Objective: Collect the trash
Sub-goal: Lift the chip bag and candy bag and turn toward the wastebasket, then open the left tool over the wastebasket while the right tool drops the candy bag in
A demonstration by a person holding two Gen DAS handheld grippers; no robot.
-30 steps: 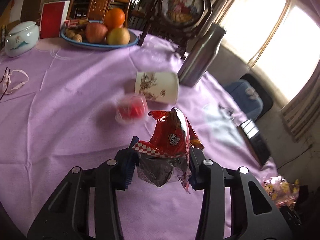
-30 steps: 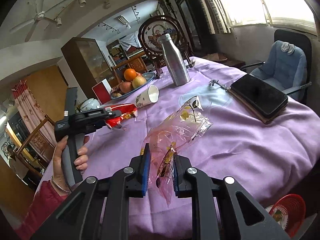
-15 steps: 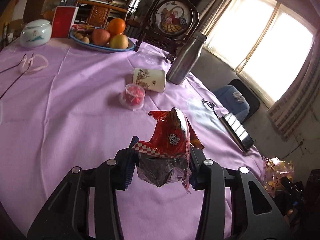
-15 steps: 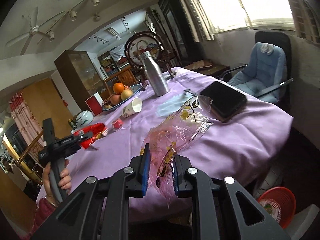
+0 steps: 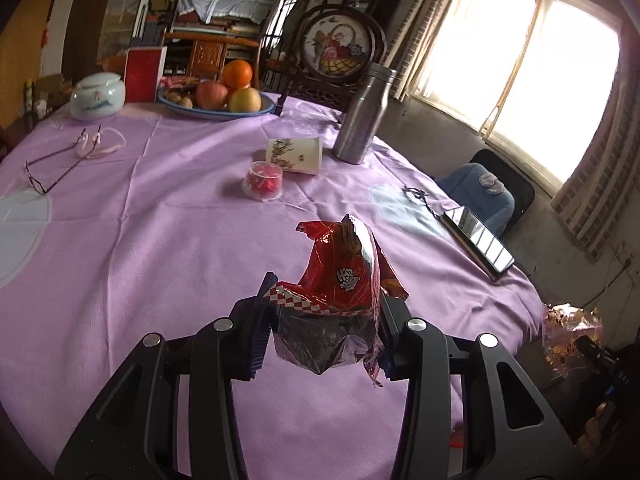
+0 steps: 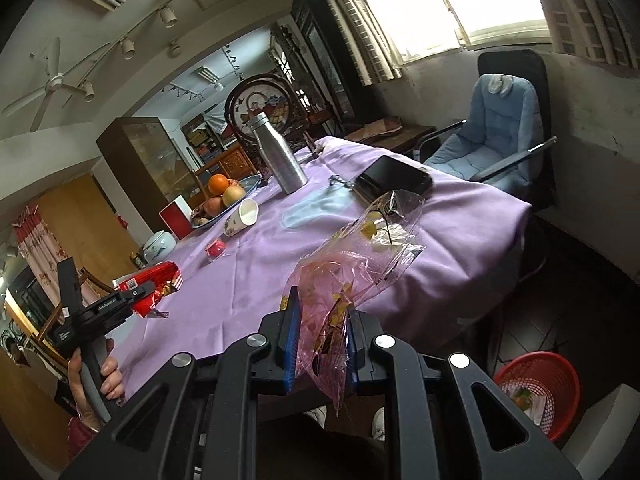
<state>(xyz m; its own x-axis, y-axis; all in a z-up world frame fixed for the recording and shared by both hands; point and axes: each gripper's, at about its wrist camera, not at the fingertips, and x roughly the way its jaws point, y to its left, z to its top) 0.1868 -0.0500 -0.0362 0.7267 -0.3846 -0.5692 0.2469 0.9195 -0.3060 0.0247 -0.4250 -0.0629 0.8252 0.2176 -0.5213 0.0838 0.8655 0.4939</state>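
the red snack wrapper (image 5: 344,276) is clamped in the left claw (image 5: 320,332), its crumpled foil belly bulging between the blue pads and its torn top standing up above the purple-clothed surface (image 5: 160,240). the clear pink cellophane wrapper (image 6: 352,276) is pinched in the right claw (image 6: 320,350), its loose end fanning forward off the near edge of the surface (image 6: 440,248).

only the right wrist view shows the red mesh wastebasket (image 6: 540,390) on the floor at lower right, with some scraps in it, and the person's left hand (image 6: 96,376) around the other tool's handle. only the left wrist view shows the eyeglasses (image 5: 60,160) lying at the far left of the cloth.

on the surface lie a small clear cup with red contents (image 5: 264,180), a tipped-over paper cup (image 5: 296,156) just behind it, an upright steel bottle (image 5: 364,114), a fruit plate (image 5: 216,106) with an orange and apples, a white lidded jar (image 5: 98,94), and a dark phone (image 5: 478,236) near the right edge. a blue cushioned chair (image 6: 496,128) stands under the bright window (image 6: 460,0); a ceiling fan (image 6: 52,84) hangs at upper left.
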